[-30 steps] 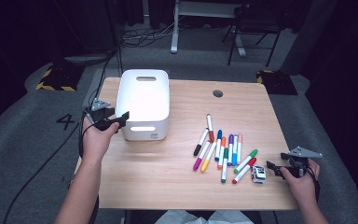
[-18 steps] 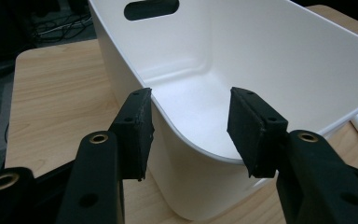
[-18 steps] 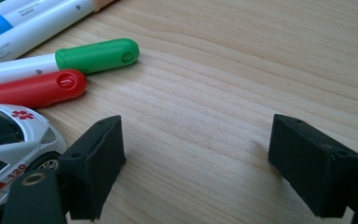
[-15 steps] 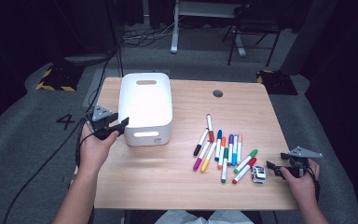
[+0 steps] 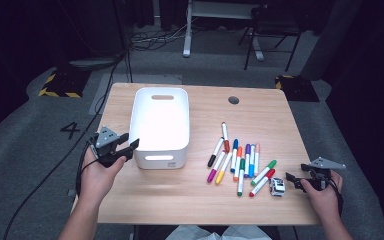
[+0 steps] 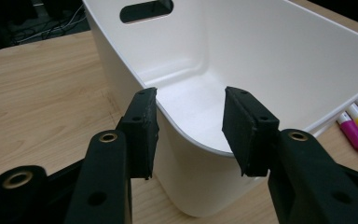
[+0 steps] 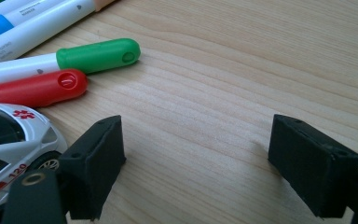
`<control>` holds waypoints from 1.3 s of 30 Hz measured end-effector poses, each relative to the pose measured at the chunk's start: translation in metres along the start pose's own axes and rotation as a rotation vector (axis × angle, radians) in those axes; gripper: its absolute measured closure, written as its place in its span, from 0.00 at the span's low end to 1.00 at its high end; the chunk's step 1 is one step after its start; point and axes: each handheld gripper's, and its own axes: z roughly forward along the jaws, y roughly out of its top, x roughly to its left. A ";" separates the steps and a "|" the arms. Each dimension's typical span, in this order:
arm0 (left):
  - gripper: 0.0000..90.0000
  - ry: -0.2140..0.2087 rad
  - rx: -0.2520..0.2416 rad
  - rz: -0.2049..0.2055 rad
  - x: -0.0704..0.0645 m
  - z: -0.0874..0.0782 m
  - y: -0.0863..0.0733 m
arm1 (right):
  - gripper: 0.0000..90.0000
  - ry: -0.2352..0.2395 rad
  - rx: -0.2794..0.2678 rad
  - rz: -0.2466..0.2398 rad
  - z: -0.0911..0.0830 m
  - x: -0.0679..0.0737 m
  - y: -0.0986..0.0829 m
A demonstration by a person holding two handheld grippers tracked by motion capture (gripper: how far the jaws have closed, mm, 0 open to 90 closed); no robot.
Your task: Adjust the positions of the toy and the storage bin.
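Markers (image 5: 236, 161) number ten, beside one bin (image 5: 161, 125) and one toy car (image 5: 277, 186).

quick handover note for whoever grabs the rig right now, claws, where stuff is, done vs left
Left claw: open, jaws astride the near left corner rim of the white bin, not clamped.
Right claw: open, holding nothing, low over the table just right of the toy car.
Markers: loose on the table right of the bin.
Done: nothing binned.
Left, probably: grip the bin, load markers and car.
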 end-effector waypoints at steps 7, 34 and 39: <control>0.64 -0.013 0.022 0.025 -0.011 -0.012 -0.005 | 0.20 0.002 0.001 -0.001 0.000 0.000 0.000; 0.63 -0.128 0.024 0.052 -0.051 -0.028 -0.018 | 0.20 0.014 0.001 -0.010 0.000 0.001 0.000; 0.63 -0.148 0.028 0.063 -0.059 -0.026 -0.017 | 0.20 0.014 0.001 -0.012 0.000 0.001 0.000</control>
